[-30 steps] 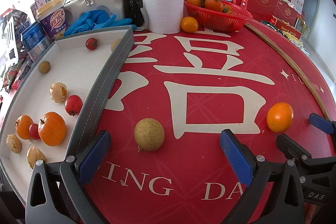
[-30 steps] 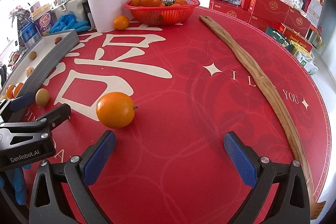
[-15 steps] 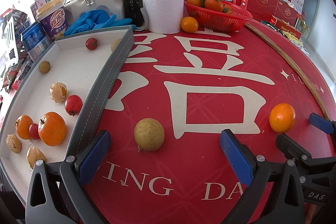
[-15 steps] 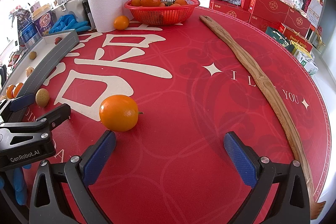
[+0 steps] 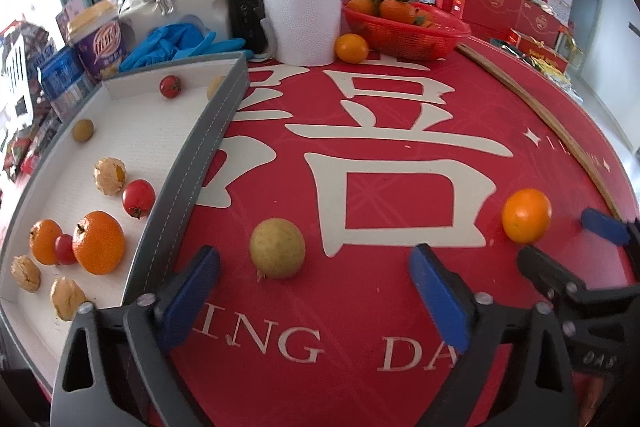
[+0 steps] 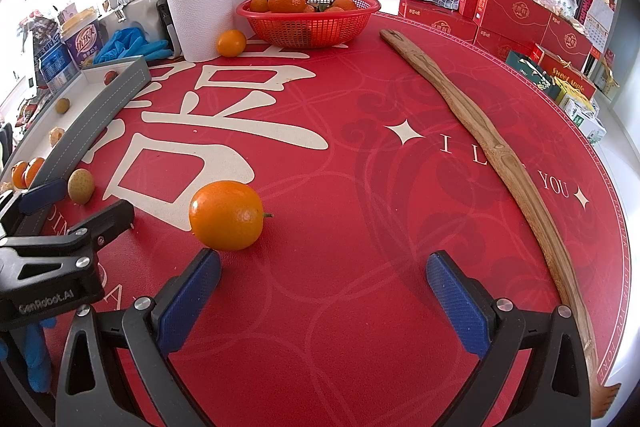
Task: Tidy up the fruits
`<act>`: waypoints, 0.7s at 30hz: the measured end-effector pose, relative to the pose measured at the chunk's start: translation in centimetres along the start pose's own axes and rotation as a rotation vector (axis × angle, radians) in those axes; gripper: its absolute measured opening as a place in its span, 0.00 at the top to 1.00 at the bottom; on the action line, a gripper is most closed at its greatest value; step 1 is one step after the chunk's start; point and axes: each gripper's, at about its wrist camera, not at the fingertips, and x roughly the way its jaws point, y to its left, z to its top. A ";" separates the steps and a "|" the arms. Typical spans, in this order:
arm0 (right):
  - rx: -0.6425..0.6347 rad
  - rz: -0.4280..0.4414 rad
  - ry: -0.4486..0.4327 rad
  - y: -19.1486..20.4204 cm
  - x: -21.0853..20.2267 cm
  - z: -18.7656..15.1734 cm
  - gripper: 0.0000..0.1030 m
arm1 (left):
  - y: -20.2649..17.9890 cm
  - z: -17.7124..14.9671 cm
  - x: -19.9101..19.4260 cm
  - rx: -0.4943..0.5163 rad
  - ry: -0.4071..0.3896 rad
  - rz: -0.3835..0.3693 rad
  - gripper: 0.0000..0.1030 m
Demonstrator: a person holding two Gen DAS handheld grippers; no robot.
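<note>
A yellow-green round fruit (image 5: 277,248) lies on the red table mat just ahead of my open, empty left gripper (image 5: 314,291); it also shows in the right wrist view (image 6: 81,185). An orange (image 6: 226,215) lies just ahead of the left finger of my open, empty right gripper (image 6: 324,291); it shows at the right of the left wrist view (image 5: 526,215). A grey-rimmed white tray (image 5: 208,143) at the left holds several oranges, small tomatoes and husked fruits.
A red basket (image 6: 308,23) of tangerines stands at the back, a loose orange (image 6: 231,43) and a paper towel roll (image 6: 200,21) beside it. A long wooden stick (image 6: 492,147) lies along the right. Red boxes (image 6: 516,15), blue gloves (image 5: 176,41) and cups crowd the far edges.
The orange has come closer to my right gripper's left finger as the right gripper moved forward. The left gripper and the yellow-green fruit have stayed put.
</note>
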 end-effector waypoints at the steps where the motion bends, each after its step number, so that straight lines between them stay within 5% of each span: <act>1: 0.000 0.000 0.000 0.0 0.0 0.0 0.00 | -0.1 -0.1 -0.2 0.012 -0.006 -0.020 0.21; 4: 0.000 0.000 0.000 0.0 0.0 0.0 0.00 | -0.3 -0.4 -0.7 0.030 -0.022 -0.064 0.46; 5: 0.000 0.000 0.000 0.0 0.0 0.0 0.00 | -0.3 -0.4 -0.9 0.040 -0.029 -0.070 0.65; 7: 0.000 0.000 0.001 0.0 0.0 0.0 0.00 | -0.1 -0.6 -1.1 0.047 -0.032 -0.078 0.72; 14: 0.002 -0.003 0.001 0.1 0.0 0.1 0.00 | 0.4 -0.7 -1.2 0.034 -0.032 -0.070 0.70; 16: -0.015 0.009 0.001 0.4 0.0 0.1 0.00 | 0.4 -0.7 -1.2 0.034 -0.031 -0.063 0.62; 18: -0.042 0.030 0.001 1.0 0.2 0.4 0.00 | 0.5 -0.5 -1.0 0.024 -0.025 -0.053 0.39; 21: -0.078 0.057 0.001 1.9 0.6 1.0 0.00 | 0.9 -0.2 -0.6 0.011 -0.021 -0.064 0.37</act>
